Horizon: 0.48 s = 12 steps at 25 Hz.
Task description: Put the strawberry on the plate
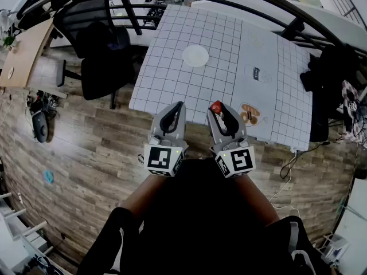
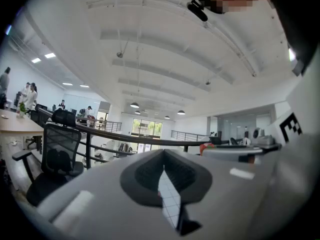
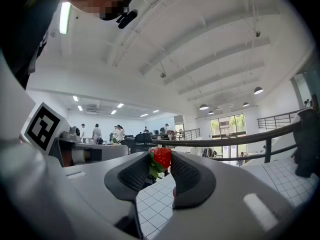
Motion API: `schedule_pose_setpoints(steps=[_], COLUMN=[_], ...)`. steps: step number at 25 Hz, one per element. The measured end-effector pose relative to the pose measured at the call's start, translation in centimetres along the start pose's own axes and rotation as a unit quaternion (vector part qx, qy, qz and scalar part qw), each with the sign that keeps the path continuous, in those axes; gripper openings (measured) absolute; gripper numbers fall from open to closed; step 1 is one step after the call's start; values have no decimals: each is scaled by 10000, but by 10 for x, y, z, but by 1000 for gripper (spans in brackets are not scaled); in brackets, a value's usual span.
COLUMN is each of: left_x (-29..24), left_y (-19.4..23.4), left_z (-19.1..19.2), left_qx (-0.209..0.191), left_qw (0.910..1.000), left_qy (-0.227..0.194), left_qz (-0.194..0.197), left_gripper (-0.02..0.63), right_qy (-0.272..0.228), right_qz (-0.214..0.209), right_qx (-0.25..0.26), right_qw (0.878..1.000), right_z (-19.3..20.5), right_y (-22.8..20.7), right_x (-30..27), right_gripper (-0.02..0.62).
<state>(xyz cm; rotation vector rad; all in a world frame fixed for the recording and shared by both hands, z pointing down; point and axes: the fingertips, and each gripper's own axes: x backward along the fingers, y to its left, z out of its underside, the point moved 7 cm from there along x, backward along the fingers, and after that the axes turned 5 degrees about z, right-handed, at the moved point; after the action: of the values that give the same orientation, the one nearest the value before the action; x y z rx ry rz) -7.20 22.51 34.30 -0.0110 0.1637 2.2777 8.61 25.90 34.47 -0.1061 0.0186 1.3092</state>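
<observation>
We hold the red strawberry (image 3: 162, 157) pinched between the fingers of our right gripper (image 1: 221, 113), over the near edge of the white gridded worktop (image 1: 172, 67). Its red end points outward and its green leaves point back toward the gripper. Our left gripper (image 1: 174, 112) is just beside it, fingers pressed together. The round white plate (image 1: 195, 55) lies well apart, with bare grid between. The print on the nearby printed sheet (image 1: 250, 113) is too small to read.

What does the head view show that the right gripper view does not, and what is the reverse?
Only the head view: the white plate, lying farther along the table, and the wooden floor. Only the right gripper view: people standing far behind, and ceiling lamps. Both: the strawberry gripped in the right hand-held gripper, and the squared table.
</observation>
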Motion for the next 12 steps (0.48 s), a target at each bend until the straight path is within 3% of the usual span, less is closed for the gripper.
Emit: schedule_pose_setpoints(steps=[12], left_x=[25], left_y=[34], left_z=[4], left_qx=[-74], left_qw=[9999], left_qy=[-97], left_qz=[-78], left_gripper=[9], right_qy=[81], right_qz=[-39], right_qx=[15], right_qw=[10000], right_z=[5], right_y=[31], right_x=[-15], right_gripper=[133])
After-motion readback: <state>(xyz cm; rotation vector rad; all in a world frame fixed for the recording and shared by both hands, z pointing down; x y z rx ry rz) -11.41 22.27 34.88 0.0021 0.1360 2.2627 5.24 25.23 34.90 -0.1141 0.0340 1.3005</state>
